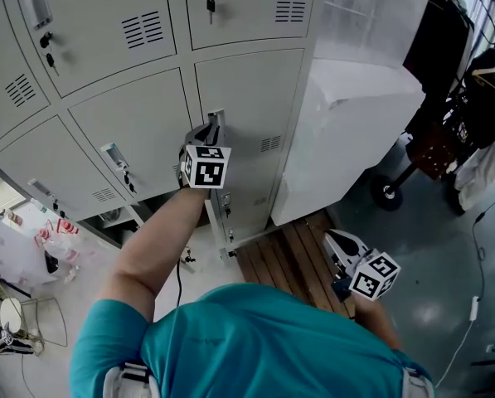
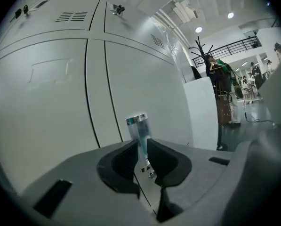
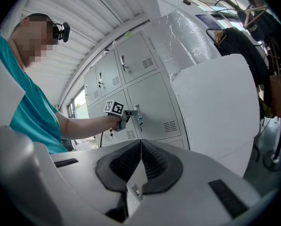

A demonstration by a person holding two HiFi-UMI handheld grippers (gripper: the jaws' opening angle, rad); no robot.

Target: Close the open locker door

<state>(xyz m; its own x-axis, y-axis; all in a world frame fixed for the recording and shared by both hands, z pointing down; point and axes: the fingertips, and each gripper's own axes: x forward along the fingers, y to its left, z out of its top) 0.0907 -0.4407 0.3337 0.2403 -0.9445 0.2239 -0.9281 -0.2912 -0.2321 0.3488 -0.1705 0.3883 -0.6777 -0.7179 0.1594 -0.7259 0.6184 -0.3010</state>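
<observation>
The grey locker door (image 1: 255, 98) in the lower row looks flush, or very nearly so, with its neighbours. Its upright metal handle (image 1: 217, 116) sits at the door's left edge. My left gripper (image 1: 214, 124) is shut on that handle, which shows as a shiny strip (image 2: 139, 128) pinched between the dark pads (image 2: 124, 161). In the right gripper view the left gripper (image 3: 130, 115) reaches across to the same door (image 3: 154, 105). My right gripper (image 1: 333, 239) hangs low at my right side, away from the lockers. It is shut (image 3: 141, 147) with nothing in it.
A white wrapped cabinet (image 1: 355, 131) stands against the lockers' right side. A wooden pallet (image 1: 288, 259) lies on the floor below the door. Keys (image 1: 210, 5) hang in the upper lockers. Clothes on a rack (image 1: 479, 98) stand at the far right, clutter (image 1: 40, 239) at lower left.
</observation>
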